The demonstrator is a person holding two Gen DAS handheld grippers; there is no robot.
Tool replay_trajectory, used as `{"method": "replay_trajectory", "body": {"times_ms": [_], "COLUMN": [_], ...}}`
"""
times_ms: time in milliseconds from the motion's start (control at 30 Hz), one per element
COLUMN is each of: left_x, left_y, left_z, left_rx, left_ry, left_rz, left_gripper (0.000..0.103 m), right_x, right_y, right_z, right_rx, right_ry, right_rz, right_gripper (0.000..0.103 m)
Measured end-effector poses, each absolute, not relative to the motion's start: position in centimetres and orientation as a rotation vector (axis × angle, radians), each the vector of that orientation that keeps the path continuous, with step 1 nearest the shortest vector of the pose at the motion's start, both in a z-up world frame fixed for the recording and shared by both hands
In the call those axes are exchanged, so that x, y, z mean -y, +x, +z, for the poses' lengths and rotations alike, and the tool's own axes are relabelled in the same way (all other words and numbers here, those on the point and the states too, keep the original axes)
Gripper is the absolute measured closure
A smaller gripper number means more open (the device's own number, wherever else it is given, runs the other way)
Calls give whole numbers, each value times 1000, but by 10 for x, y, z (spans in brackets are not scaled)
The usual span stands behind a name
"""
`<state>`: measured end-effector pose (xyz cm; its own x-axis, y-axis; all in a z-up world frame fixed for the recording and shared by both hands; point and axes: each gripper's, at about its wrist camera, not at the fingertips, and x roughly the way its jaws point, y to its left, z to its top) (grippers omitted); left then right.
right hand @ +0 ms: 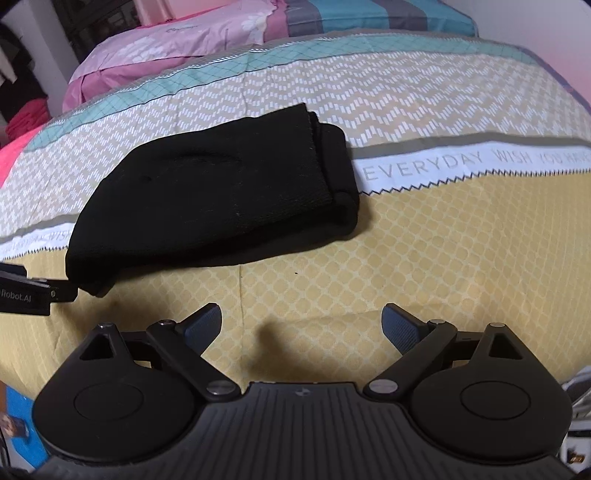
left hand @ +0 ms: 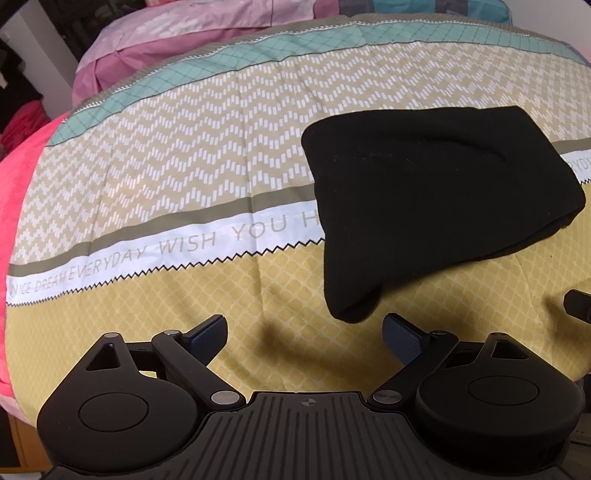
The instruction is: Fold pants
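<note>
Black pants (left hand: 436, 199) lie folded into a thick bundle on the patterned quilt (left hand: 184, 177), ahead and to the right in the left wrist view. The right wrist view has the same pants (right hand: 221, 192) ahead and to the left, stacked layers showing at their right end. My left gripper (left hand: 304, 334) is open, just short of the bundle's near corner, nothing between its fingers. My right gripper (right hand: 301, 326) is open over the yellow part of the quilt (right hand: 424, 258), apart from the pants. The left gripper's finger shows at the left edge of the right wrist view, next to the bundle's near-left corner.
Pink and striped pillows (right hand: 229, 33) lie at the head of the bed. A bright pink blanket (left hand: 18, 192) hangs at the left side. Dark clothes (right hand: 22, 92) pile up beyond the bed's left edge. Open quilt stretches to the right of the pants.
</note>
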<state>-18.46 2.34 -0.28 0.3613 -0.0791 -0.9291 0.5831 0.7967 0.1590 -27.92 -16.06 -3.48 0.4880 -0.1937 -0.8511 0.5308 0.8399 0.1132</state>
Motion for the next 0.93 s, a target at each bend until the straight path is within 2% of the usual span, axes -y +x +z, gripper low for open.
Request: {"method": "replay_trajectory", "body": {"times_ms": [933], "left_x": [-34], "left_y": [-175], "left_z": [-6], "left_rx": [-1157], "left_ry": [457], "left_rz": [-439], "left_gripper": [0], "right_x": [130], "right_y": [-252], "right_z": [-32], "right_rx": [-1022], "right_ry": [283], "right_rz": [-361], "right_gripper": [7]}}
